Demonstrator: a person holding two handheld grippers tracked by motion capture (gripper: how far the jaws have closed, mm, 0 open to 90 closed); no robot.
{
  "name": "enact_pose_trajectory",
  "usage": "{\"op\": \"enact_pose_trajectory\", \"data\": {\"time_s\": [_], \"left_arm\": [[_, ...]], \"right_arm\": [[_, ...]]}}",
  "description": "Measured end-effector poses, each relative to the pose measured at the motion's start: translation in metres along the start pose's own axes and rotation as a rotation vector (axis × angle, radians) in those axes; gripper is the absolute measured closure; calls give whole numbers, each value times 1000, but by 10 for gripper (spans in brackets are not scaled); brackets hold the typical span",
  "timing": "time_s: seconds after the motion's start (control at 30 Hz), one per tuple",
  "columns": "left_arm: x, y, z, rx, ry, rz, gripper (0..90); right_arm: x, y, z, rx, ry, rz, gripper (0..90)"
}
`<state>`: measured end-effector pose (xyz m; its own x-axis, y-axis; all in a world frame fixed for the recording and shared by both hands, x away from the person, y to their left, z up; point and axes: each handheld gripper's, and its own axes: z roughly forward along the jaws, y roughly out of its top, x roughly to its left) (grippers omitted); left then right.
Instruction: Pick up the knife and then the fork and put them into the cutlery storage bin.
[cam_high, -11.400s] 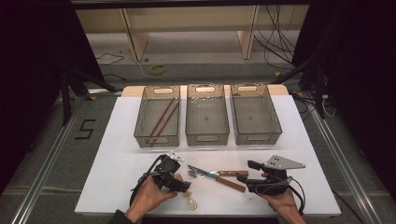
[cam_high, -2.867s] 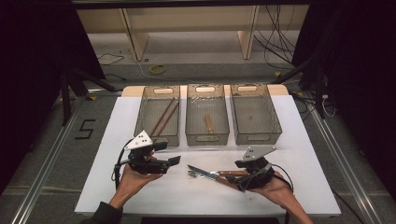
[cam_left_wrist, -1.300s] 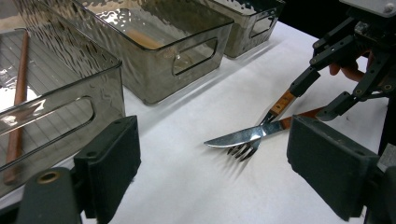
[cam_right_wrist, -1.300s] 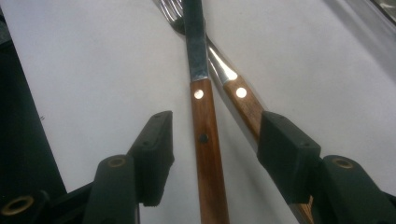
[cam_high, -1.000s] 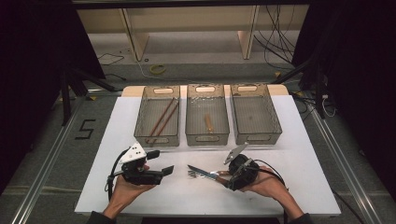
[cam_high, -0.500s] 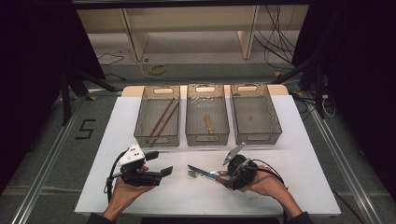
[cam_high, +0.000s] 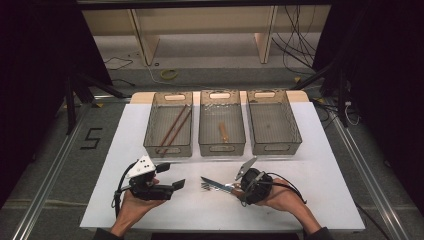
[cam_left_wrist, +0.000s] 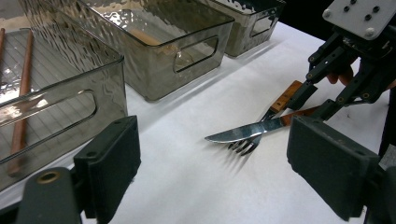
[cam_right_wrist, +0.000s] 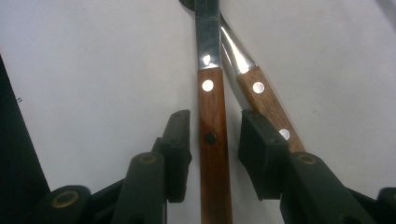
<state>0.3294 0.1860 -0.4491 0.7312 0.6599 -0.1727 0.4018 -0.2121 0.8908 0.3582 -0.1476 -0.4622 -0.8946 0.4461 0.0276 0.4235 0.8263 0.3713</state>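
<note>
A knife (cam_left_wrist: 243, 133) and a fork (cam_left_wrist: 247, 145) with wooden handles lie crossed on the white table (cam_high: 325, 170) near its front edge. My right gripper (cam_right_wrist: 215, 119) lies low over the table with the knife handle (cam_right_wrist: 212, 154) between its jaws. The jaws have just been closing, and a thin gap still shows on each side of the handle. The fork handle (cam_right_wrist: 264, 100) runs beside and partly under the right-hand jaw. My left gripper (cam_high: 172, 176) is held to the left of the cutlery, pointing at it, open and empty.
Three clear grey bins stand in a row at the back. The left bin (cam_high: 168, 145) holds chopsticks (cam_high: 172, 127), the middle bin (cam_high: 221, 146) a small wooden-handled piece (cam_high: 223, 132), and the right bin (cam_high: 290, 137) shows nothing inside. A black cable (cam_high: 287, 184) trails from the right gripper.
The right gripper's jaws have narrowed around the knife handle. Both hands have stayed put over the last second. Since the oldest frame, a wooden piece has appeared in the middle bin.
</note>
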Motion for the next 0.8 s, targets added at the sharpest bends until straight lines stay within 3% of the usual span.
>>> {"op": "enact_pose_trajectory", "data": {"time_s": [0.03, 0.8], "left_arm": [[0, 0, 0, 1, 1, 1, 168], [0, -1, 2, 11, 0, 3, 170]], "right_arm": [[-1, 0, 1, -1, -12, -24, 650], [5, 6, 5, 34, -37, -62, 766]]}}
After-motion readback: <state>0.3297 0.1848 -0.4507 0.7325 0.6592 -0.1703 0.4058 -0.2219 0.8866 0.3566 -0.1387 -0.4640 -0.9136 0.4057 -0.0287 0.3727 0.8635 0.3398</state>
